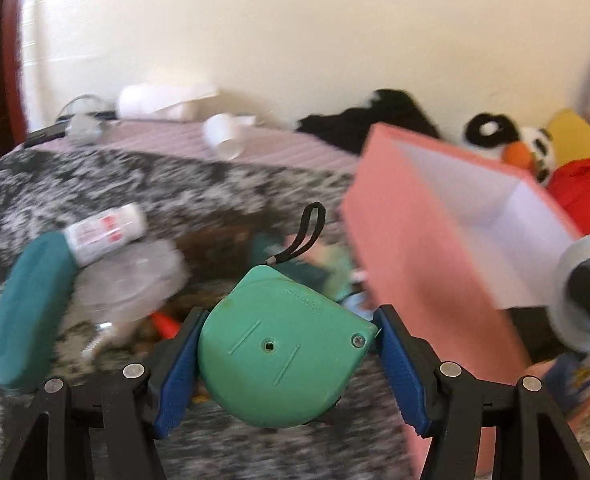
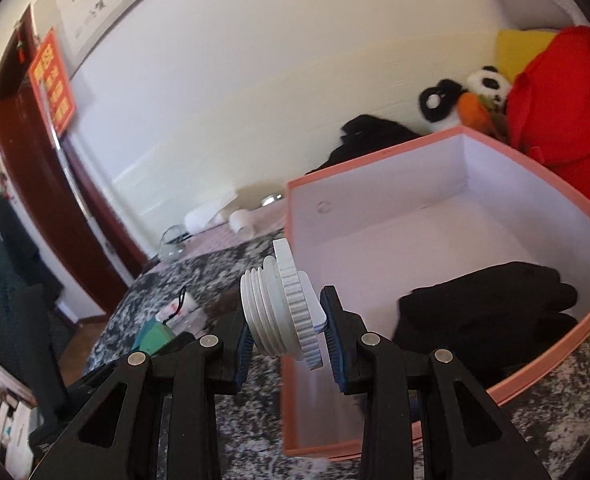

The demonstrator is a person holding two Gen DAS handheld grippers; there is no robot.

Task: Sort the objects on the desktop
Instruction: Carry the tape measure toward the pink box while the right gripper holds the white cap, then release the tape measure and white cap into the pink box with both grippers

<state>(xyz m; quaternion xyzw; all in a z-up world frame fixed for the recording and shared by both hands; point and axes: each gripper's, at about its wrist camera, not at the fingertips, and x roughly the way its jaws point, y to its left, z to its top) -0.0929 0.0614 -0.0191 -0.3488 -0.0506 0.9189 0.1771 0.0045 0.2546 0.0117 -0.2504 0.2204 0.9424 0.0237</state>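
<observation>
My left gripper [image 1: 287, 356] is shut on a green tape measure [image 1: 283, 348] with a black wrist loop, held above the speckled tabletop [image 1: 95, 184]. The pink box [image 1: 407, 248] stands just to its right. My right gripper [image 2: 285, 330] is shut on a white threaded plastic fitting [image 2: 283, 312], held at the near left wall of the pink box [image 2: 375, 184]. A black glove [image 2: 487, 308] lies inside the box. The fitting also shows at the right edge of the left wrist view [image 1: 583, 292].
On the table to the left lie a teal case [image 1: 27, 312], a white tube with red print [image 1: 103, 232] and clear plastic wrap [image 1: 131, 280]. White cups [image 1: 223, 136], a black cloth [image 1: 375, 120], a panda plush [image 2: 467, 96] and red fabric [image 2: 563, 100] sit behind.
</observation>
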